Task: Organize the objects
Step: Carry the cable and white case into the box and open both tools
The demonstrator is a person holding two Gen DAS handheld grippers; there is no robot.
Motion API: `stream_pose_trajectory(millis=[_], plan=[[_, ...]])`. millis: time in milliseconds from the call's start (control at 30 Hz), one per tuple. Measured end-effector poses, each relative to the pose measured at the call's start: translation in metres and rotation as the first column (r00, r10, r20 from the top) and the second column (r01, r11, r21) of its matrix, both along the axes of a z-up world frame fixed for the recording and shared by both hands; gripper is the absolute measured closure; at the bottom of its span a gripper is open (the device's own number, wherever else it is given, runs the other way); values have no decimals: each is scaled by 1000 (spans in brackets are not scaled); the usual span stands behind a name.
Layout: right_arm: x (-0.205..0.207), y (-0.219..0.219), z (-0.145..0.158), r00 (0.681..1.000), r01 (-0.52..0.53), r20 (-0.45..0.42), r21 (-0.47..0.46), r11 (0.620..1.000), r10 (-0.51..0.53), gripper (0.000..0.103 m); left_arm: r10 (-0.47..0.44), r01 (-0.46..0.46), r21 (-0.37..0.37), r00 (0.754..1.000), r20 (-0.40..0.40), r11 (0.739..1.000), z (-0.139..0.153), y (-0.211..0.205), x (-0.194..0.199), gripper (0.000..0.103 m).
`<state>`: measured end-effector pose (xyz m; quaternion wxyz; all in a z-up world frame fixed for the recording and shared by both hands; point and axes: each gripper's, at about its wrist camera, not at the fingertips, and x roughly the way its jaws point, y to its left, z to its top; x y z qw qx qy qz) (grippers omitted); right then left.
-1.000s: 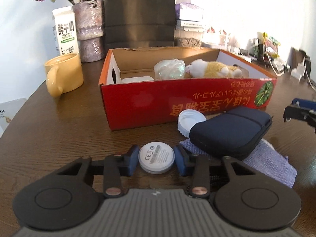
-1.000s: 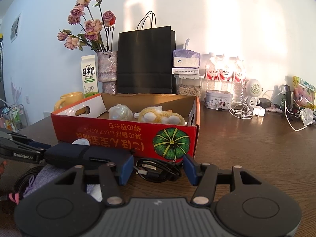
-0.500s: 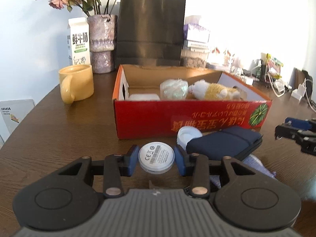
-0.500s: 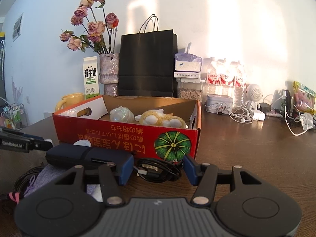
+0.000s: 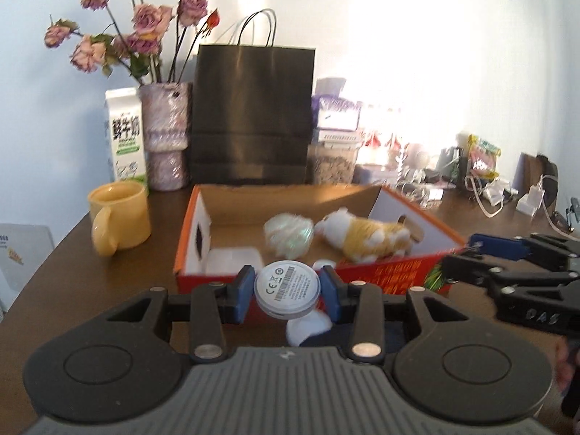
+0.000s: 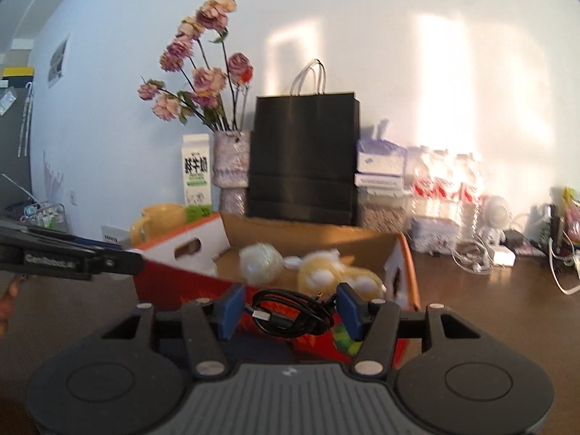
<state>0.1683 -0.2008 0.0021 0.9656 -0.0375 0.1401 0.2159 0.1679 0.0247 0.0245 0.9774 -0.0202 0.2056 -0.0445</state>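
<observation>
Right now the left gripper (image 5: 287, 291) is clamped narrow on a round white disc (image 5: 287, 289) w/ barcode label, held in the air just in front of the red cardboard box (image 5: 391, 274) on the brown table (image 5: 72, 253). Right gripper (image 6: 288, 311) sits approx half open w/ a coiled black cable (image 6: 290, 313) pinched between its blue pads, also at the box's near wall. Inside box: a yellow-white plush toy (image 5: 366, 237) beside a pale wrapped ball (image 5: 289, 236).

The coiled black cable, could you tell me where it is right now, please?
In the right wrist view, the coiled black cable sits clamped in the right gripper, held in front of the red box.
</observation>
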Motion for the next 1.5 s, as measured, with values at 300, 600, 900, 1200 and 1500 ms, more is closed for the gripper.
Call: stream_pose_trajectory(millis=[300, 600, 900, 1200, 1500], plan=[[30, 28, 17, 1000, -12, 21, 15, 1000, 12, 48, -9, 10, -6, 998, 60, 1000, 20, -13, 28, 63], [77, 47, 17, 1000, 5, 3, 28, 1000, -5, 48, 30, -26, -50, 997, 78, 998, 19, -6, 75, 62], [124, 53, 5, 999, 25, -47, 38, 999, -23, 49, 67, -64, -66, 997, 48, 996, 3, 4, 117, 63], [130, 52, -1, 997, 18, -73, 27, 999, -16, 48, 73, -71, -56, 997, 23, 996, -5, 6, 123, 62], [127, 49, -6, 995, 24, -92, 28, 999, -21, 0, 123, -121, -43, 992, 38, 992, -2, 7, 119, 0]])
